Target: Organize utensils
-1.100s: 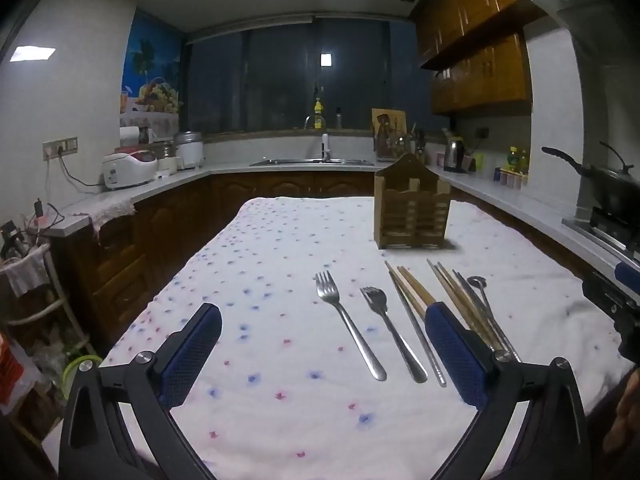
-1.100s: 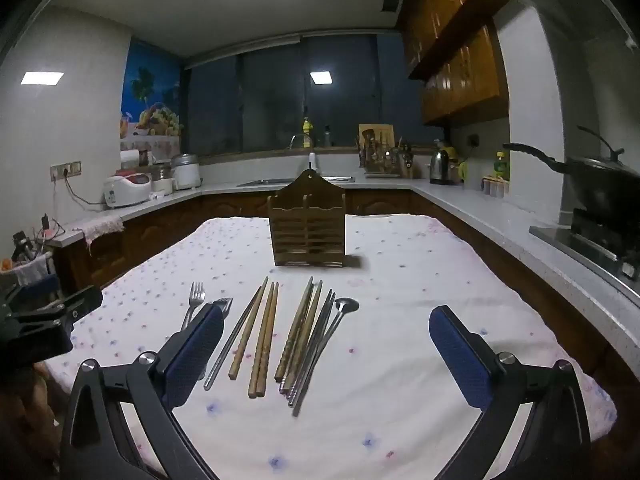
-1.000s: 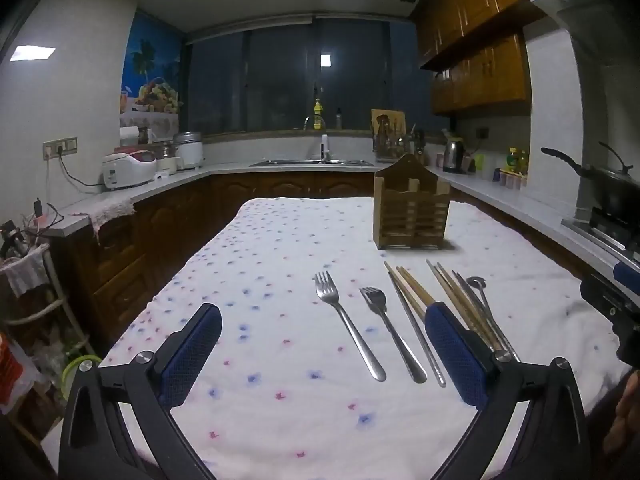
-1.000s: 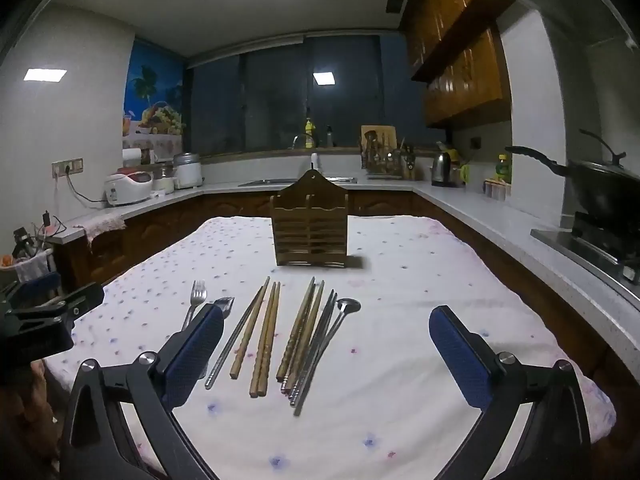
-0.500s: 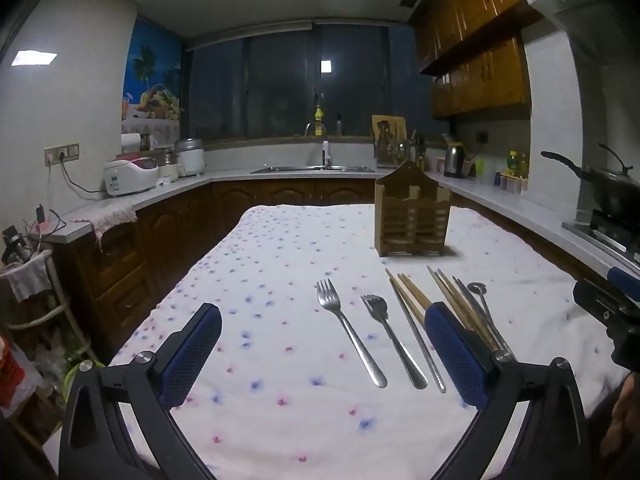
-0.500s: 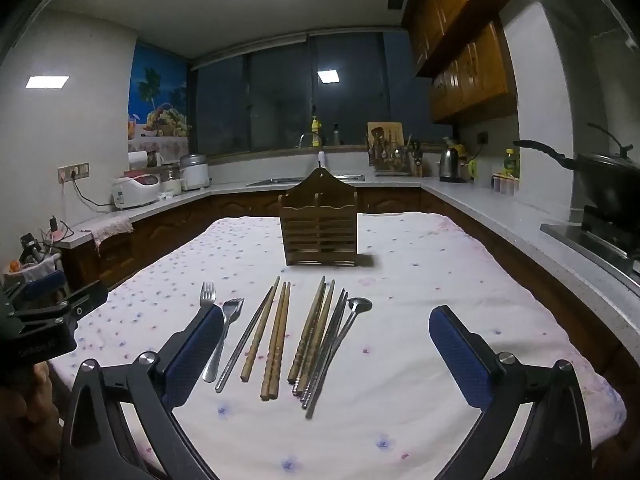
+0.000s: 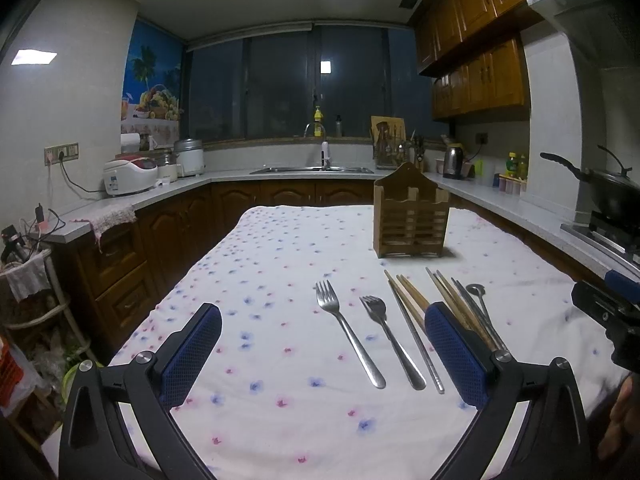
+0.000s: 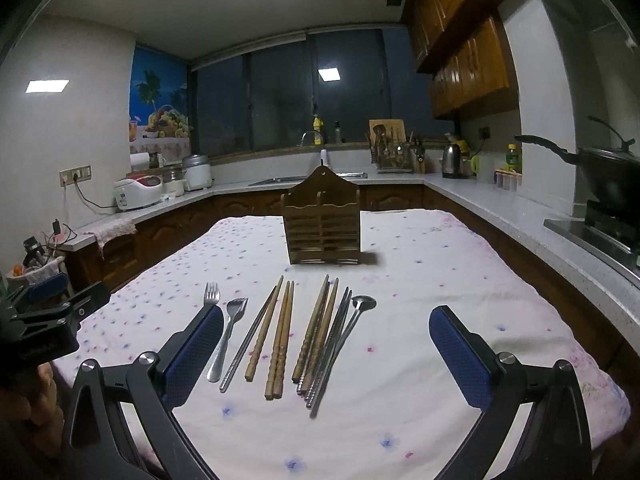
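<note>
A row of utensils lies on the flowered cloth: two steel forks (image 7: 348,336) (image 8: 228,336), wooden chopsticks (image 8: 280,336), metal chopsticks (image 8: 332,344) and a small steel spoon (image 8: 362,304). Behind them stands a slatted wooden utensil holder (image 8: 322,226) (image 7: 410,220). My left gripper (image 7: 324,352) hovers open above the near cloth, the forks between its blue pads. My right gripper (image 8: 326,356) is open too, with the chopsticks and spoon lying between its fingers. Neither holds anything.
The table (image 8: 440,280) fills the kitchen's middle, with counters on three sides. A wok (image 8: 600,172) sits on the stove at right, a rice cooker (image 7: 128,176) on the left counter. The other gripper and a hand show at each view's edge.
Both grippers have risen and tilted slightly, so the utensils and holder sit a little lower in each view. Nothing on the table has moved.
</note>
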### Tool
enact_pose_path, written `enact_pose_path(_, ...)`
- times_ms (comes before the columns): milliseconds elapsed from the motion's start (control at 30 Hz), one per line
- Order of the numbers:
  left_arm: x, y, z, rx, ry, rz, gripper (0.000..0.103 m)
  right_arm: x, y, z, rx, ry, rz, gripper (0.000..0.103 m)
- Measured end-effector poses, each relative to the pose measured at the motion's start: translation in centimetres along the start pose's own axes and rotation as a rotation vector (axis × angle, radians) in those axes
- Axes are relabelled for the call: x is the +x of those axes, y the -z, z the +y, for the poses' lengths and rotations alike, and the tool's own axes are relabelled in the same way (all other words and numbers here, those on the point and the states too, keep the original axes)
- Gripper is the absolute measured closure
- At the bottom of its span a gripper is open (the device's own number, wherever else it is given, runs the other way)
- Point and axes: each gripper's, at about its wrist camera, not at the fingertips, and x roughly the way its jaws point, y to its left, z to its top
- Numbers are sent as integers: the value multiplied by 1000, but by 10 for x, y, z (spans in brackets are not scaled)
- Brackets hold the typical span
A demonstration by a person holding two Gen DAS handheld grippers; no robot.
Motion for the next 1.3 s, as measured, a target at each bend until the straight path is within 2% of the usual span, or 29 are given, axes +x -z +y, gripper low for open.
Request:
enact_pose_path(1100, 5, 4, -2, -3, 8, 6, 1, -1, 0, 1, 8, 5, 1, 0)
enact_pose_path(1300, 15, 3, -4, -17, 37, 47, 1, 0, -2, -1, 35, -4, 24, 0)
